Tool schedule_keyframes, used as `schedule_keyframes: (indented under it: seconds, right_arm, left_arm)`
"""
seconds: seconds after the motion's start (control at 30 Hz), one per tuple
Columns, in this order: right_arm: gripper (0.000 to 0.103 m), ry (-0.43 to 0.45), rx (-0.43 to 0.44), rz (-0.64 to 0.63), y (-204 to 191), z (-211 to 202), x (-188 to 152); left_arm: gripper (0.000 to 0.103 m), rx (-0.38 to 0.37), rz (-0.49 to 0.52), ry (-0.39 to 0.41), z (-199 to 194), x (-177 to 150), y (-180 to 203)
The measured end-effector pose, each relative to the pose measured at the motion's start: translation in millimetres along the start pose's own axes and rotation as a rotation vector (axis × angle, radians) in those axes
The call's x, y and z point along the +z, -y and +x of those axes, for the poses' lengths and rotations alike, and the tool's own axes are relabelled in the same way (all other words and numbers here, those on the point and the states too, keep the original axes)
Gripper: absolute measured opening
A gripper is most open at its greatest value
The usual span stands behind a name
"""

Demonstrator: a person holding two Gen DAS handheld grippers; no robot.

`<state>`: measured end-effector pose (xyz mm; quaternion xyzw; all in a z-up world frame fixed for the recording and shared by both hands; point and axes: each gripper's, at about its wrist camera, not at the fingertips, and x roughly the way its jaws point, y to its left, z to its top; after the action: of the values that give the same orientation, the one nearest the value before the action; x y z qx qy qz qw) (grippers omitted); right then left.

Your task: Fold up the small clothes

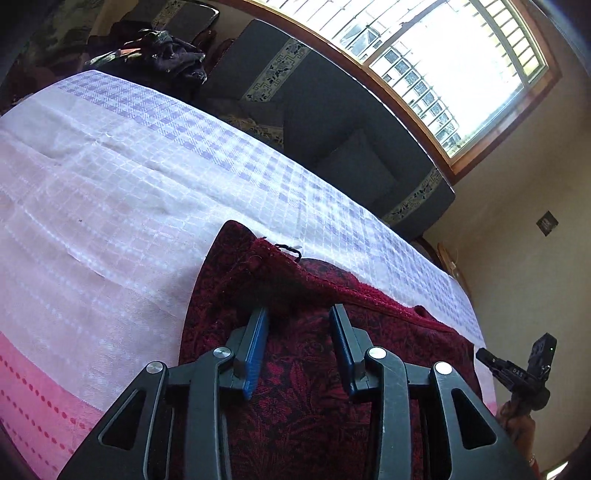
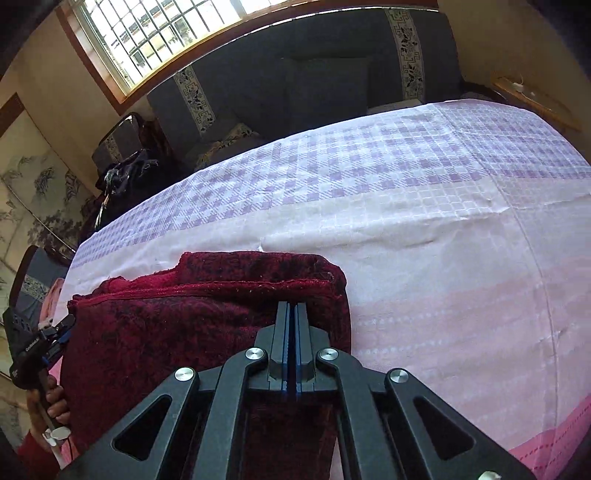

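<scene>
A dark red knitted garment (image 1: 295, 354) with a black floral pattern lies partly folded on a checked lilac-and-white cloth (image 1: 110, 177) that covers the table, its near border pink with red dotted lines. In the left wrist view the left gripper (image 1: 300, 314) hangs over the garment with its blue-padded jaws standing apart; the fabric lies under and between them, and the pads press on nothing that can be seen. A thicker red hem runs from about 12 o'clock of the gripper toward 3 o'clock, with a small black loop at its high end. At 4 o'clock of that view the right gripper (image 1: 487, 360) shows at the garment's edge, a hand (image 1: 517, 417) below it. In the right wrist view the right gripper (image 2: 294, 306) has its jaws drawn almost together over the garment's (image 2: 166, 332) folded top edge; whether a thin layer of fabric is pinched between the pads cannot be told. The left gripper (image 2: 64, 326) appears at 9 o'clock, touching the garment's left edge, held by a hand (image 2: 55, 402). Beyond the table stands a dark sofa (image 2: 314, 85) under a barred window (image 2: 155, 33).
</scene>
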<state>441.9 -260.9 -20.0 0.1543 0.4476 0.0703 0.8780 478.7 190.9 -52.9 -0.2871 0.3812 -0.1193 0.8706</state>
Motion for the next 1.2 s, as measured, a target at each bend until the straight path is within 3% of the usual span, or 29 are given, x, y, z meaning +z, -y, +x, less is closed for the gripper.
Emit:
schedule_keyframes:
  seconds: [0.1, 0.13, 0.23, 0.3, 0.4, 0.57, 0.63, 0.8, 0.87, 0.93, 1.03, 1.2]
  right_arm:
    - [0.011, 0.139, 0.102, -0.035, -16.4, -50.0, -11.2]
    - [0.012, 0.152, 0.145, -0.055, -23.4, -62.4, -20.2]
    - [0.014, 0.17, 0.218, -0.123, -46.2, -88.7, -56.8]
    - [0.017, 0.162, 0.264, -0.161, -57.1, -97.6, -87.2]
    - [0.021, 0.145, 0.27, -0.212, -70.7, -98.7, -129.4]
    - [0.022, 0.092, 0.284, -0.232, -83.5, -87.6, -168.1]
    - [0.022, 0.088, 0.294, -0.232, -87.5, -85.7, -172.0]
    - [0.024, 0.095, 0.328, -0.211, -96.6, -85.4, -171.0]
    - [0.026, 0.097, 0.352, -0.201, -100.1, -85.1, -169.8]
    - [0.027, 0.104, 0.377, -0.19, -104.7, -84.9, -170.1]
    - [0.028, 0.106, 0.411, -0.182, -114.5, -81.6, -170.6]
    - [0.031, 0.096, 0.401, -0.216, -131.7, -73.3, -165.1]
  left_arm:
    - [0.043, -0.009, 0.034, 0.023, -25.0, 8.2, 7.1]
    - [0.052, -0.001, 0.048, 0.021, -31.8, 11.0, 8.0]
    - [0.063, 0.07, 0.149, 0.001, -47.7, 20.5, 11.0]
    - [0.071, 0.07, 0.199, -0.067, -46.7, 23.1, 5.3]
    - [0.071, 0.026, 0.177, -0.213, -32.1, 20.0, -14.8]
    - [0.071, -0.094, 0.155, -0.302, -16.0, 12.3, -34.6]
    - [0.071, -0.096, 0.148, -0.333, -7.0, 9.4, -42.8]
    - [0.069, -0.26, 0.136, -0.359, -1.9, 7.6, -58.8]
    - [0.063, -0.305, 0.104, -0.366, 1.7, 10.0, -64.4]
    - [0.049, -0.311, 0.1, -0.389, 10.9, 11.6, -61.8]
    - [0.042, -0.305, 0.102, -0.406, 23.5, 10.4, -48.3]
    - [0.026, -0.219, 0.123, -0.384, 17.4, 8.2, -32.9]
